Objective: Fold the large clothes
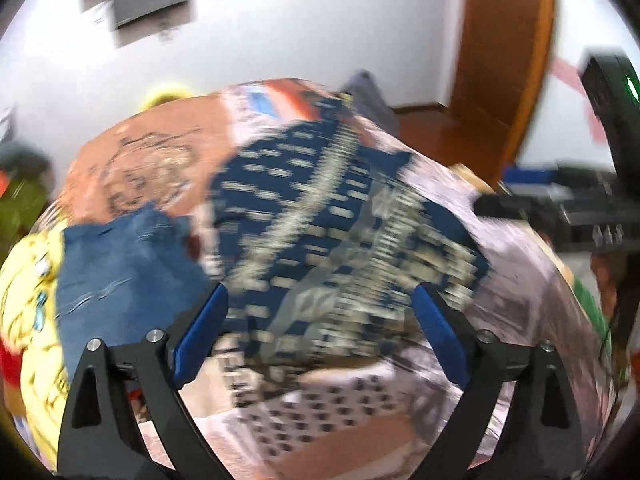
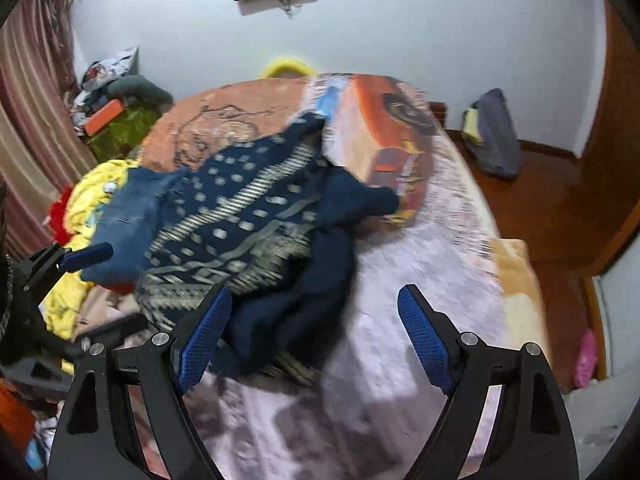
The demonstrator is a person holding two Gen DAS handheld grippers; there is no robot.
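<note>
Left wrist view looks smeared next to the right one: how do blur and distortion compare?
Left wrist view: heavy motion smear across the patterned navy garment and bedspread, only the tool's fingers crisp. Right wrist view: milder blur, the garment's pattern readable. Both views: strong fisheye bending, dark corners.

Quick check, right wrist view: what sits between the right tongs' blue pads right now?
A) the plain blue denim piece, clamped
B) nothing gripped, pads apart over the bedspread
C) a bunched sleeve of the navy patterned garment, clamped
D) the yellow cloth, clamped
B: the right tongs stand wide open, pads touching nothing, with the pale printed bedspread showing in the gap and the navy patterned garment lying loose beyond the left pad.
</note>
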